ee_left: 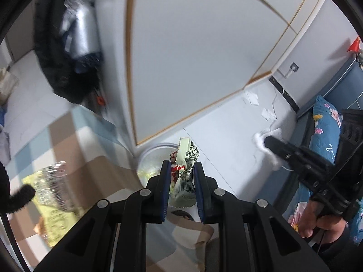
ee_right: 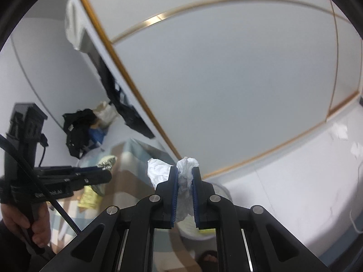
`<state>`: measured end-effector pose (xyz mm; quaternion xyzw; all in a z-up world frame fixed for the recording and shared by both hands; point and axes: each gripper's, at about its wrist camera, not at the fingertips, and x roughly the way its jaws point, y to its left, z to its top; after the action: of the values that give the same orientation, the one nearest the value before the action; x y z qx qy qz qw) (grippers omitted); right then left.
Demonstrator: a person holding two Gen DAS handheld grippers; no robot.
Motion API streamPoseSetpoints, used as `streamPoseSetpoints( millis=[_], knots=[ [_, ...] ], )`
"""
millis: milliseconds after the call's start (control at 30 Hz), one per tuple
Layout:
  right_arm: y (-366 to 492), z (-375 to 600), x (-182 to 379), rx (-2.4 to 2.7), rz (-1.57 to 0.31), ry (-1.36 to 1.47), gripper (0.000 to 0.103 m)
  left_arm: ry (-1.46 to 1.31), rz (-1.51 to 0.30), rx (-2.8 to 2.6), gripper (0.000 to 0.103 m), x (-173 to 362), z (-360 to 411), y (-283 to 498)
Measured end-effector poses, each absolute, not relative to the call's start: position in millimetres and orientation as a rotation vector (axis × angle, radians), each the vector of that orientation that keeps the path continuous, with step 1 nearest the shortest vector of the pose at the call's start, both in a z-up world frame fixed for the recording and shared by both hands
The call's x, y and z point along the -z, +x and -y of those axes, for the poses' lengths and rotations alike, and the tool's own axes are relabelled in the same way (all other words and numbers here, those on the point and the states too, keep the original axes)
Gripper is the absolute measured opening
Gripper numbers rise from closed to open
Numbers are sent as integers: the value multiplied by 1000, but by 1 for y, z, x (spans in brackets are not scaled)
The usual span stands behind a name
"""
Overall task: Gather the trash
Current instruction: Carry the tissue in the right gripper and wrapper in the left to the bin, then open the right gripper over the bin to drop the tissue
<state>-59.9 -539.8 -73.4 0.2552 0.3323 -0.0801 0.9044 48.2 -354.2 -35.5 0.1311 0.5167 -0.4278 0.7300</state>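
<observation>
Pinching upright wrapper [ee_left: 185,170], left tool [ee_left: 181,170]

left gripper [ee_left: 181,170]: matt black plastic with ribbed blue pads is being seen | snack wrapper [ee_left: 185,172]: glossy printed film is being creased | right gripper [ee_right: 185,176]: matt black plastic, shiny metal pins | tissue [ee_right: 185,181]: soft crumpled white paper is being pinched | bin [ee_left: 156,151]: smooth white plastic | wardrobe door [ee_left: 192,56]: smooth matt white, brass-coloured trim

My left gripper [ee_left: 181,174] and right gripper [ee_right: 185,179] are matte black with blue pads, silver pivot screws, and a trailing black cable.
</observation>
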Motion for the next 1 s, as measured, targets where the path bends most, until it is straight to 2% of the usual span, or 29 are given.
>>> streamPoseSetpoints(
  millis=[267, 533, 867, 1000],
  knots=[
    [-36, 554, 145, 147, -817, 627, 11, 279, -1289, 933, 15, 84, 384, 62],
    [0, 556, 215, 86, -948, 729, 11, 278, -1358, 892, 15, 103, 401, 67],
    [15, 562, 267, 40, -1031, 808, 14, 284, -1414, 852, 16, 123, 411, 73],
    [15, 565, 280, 30, -1050, 844, 20, 295, -1434, 840, 16, 129, 413, 73]
  ],
)
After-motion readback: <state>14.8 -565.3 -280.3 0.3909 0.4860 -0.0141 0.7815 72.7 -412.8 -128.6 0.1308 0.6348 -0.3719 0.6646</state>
